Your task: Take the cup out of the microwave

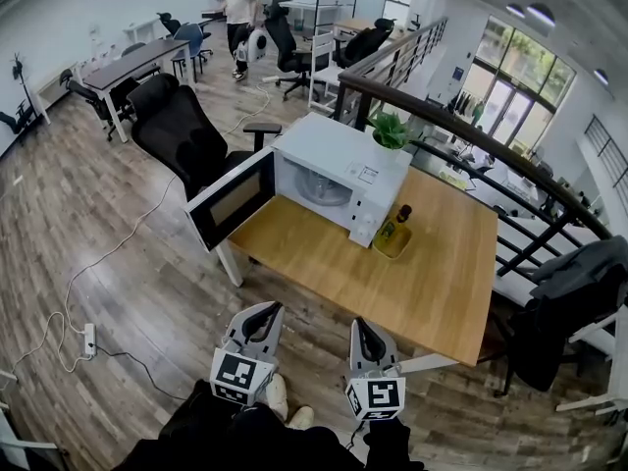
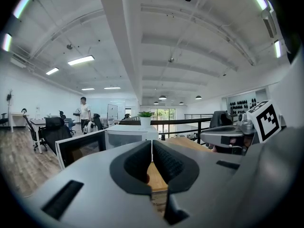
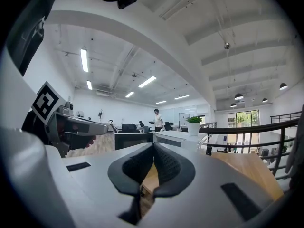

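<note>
Hovering off the bench's [image 1: 432, 273] near edge, the left hand-held gripper [image 1: 263, 312] and the right hand-held gripper [image 1: 365, 330] are both clenched on nothing. The microwave [image 1: 339, 165] stands far left, its door [image 1: 234, 199] swung open. The cup inside is too small to make out.

You cannot make out a cup inside the microwave [image 1: 343, 170]. In the head view its cavity, past the open door [image 1: 234, 200], shows only a pale blur, and in both gripper views it is too small to look into. The label of the bottle [image 1: 397, 226] beside it is too small to read. Your dark sleeves [image 1: 216, 435] run off the head view's bottom edge.
</note>
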### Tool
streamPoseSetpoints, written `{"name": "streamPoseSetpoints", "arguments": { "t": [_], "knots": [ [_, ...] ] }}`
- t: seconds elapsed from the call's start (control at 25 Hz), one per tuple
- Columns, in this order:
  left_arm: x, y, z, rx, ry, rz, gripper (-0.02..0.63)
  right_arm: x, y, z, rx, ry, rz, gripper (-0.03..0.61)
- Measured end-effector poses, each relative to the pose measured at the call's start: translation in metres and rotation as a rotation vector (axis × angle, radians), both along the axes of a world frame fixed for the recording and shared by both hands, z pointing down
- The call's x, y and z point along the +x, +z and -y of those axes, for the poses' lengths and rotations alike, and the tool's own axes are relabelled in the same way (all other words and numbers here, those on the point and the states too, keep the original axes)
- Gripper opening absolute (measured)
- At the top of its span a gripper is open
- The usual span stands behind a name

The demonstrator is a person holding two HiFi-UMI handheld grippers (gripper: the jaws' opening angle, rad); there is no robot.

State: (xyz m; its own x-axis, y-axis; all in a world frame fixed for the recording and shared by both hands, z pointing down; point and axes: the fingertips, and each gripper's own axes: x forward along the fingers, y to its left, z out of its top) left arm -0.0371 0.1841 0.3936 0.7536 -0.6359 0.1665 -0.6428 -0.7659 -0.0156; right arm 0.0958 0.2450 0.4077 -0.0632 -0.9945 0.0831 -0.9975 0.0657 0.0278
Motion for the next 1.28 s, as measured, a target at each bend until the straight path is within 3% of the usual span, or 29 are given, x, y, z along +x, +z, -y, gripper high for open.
{"name": "streamPoseSetpoints", "arguments": {
  "t": [0.84,1.28],
  "knots": [
    [-0.021,-0.006,0.126,0.017,0.022,-0.038,0.029,-0.028,-0.003,0.123,-0.001,0.009,-0.018,0.015],
    [-0.005,-0.003,0.184,0.018,0.010,-0.022,0.029,-0.011,0.000,0.184,0.005,-0.004,0.003,0.015]
  ]
}}
